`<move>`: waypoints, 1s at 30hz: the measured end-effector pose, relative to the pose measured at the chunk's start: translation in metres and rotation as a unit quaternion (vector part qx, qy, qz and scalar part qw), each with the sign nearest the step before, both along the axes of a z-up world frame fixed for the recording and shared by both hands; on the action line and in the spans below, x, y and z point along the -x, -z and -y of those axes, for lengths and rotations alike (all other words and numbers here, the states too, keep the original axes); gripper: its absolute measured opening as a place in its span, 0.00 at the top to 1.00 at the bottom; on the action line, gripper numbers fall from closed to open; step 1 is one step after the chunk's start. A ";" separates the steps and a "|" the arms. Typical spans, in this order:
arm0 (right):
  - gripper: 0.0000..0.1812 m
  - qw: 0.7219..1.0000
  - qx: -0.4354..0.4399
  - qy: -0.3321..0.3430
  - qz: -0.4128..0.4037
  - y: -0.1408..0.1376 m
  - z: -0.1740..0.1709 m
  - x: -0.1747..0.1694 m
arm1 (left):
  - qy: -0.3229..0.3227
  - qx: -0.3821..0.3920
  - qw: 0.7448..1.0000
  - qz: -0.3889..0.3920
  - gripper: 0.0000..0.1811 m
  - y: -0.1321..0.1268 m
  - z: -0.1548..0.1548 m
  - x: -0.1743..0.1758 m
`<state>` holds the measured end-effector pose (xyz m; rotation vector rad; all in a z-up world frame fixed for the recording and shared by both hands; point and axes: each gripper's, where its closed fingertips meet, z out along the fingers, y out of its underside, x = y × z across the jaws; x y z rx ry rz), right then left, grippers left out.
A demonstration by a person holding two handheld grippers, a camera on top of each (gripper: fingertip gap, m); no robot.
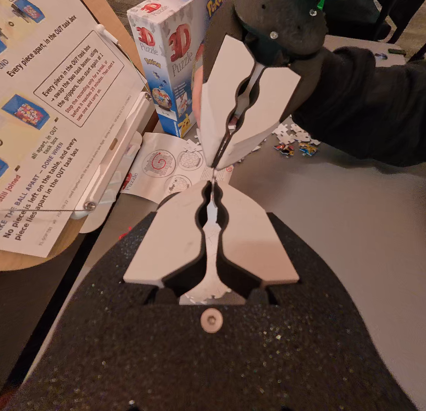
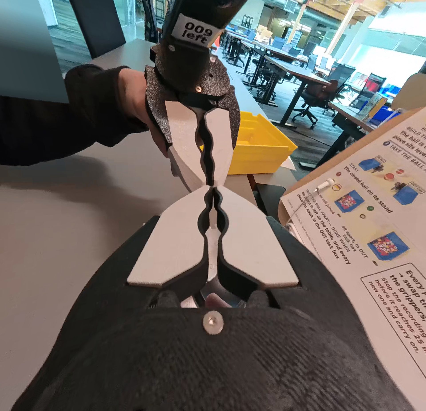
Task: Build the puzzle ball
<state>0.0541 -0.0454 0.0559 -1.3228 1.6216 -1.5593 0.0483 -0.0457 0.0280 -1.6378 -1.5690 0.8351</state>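
In the left wrist view my left gripper (image 1: pixel 211 186) is shut on a white-backed puzzle piece (image 1: pixel 211 243), which shows edge-on in the slit between its fingers. My right gripper (image 1: pixel 214 167) comes down from above, also shut, with a thin white piece (image 1: pixel 254 77) between its fingers. The two sets of tips meet end to end above the table. In the right wrist view my right gripper (image 2: pixel 212 190) is shut on a white piece (image 2: pixel 211 245), and the left gripper (image 2: pixel 209 182) meets it from above. Loose puzzle pieces (image 1: pixel 292 137) lie on the grey table (image 1: pixel 322 215).
A puzzle box (image 1: pixel 166 65) stands behind the folded leaflet (image 1: pixel 166 164) that lies under the tips. An instruction sheet on a wooden board (image 1: pixel 46 100) stands to the left; it also shows in the right wrist view (image 2: pixel 368 215). A yellow bin (image 2: pixel 260 144) sits at the table's far edge.
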 end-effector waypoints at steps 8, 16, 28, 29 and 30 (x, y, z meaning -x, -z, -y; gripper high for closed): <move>1.00 0.999 -0.014 -0.003 -0.048 0.039 0.030 0.007 | 0.011 0.009 0.999 0.040 0.99 0.032 0.031 0.007; 1.00 0.997 0.002 0.066 0.042 0.015 0.055 0.022 | -0.036 0.025 0.999 -0.017 0.84 0.027 0.056 0.005; 1.00 0.992 -0.011 0.099 -0.074 0.045 0.055 0.034 | -0.059 -0.013 0.993 0.098 0.93 0.048 0.040 -0.041; 1.00 0.991 -0.005 0.107 -0.077 0.044 0.057 0.036 | -0.068 -0.015 0.989 0.127 0.91 0.056 0.035 -0.044; 1.00 0.990 -0.009 0.116 -0.077 0.044 0.059 0.038 | -0.073 -0.014 0.985 0.156 0.88 0.067 0.029 -0.045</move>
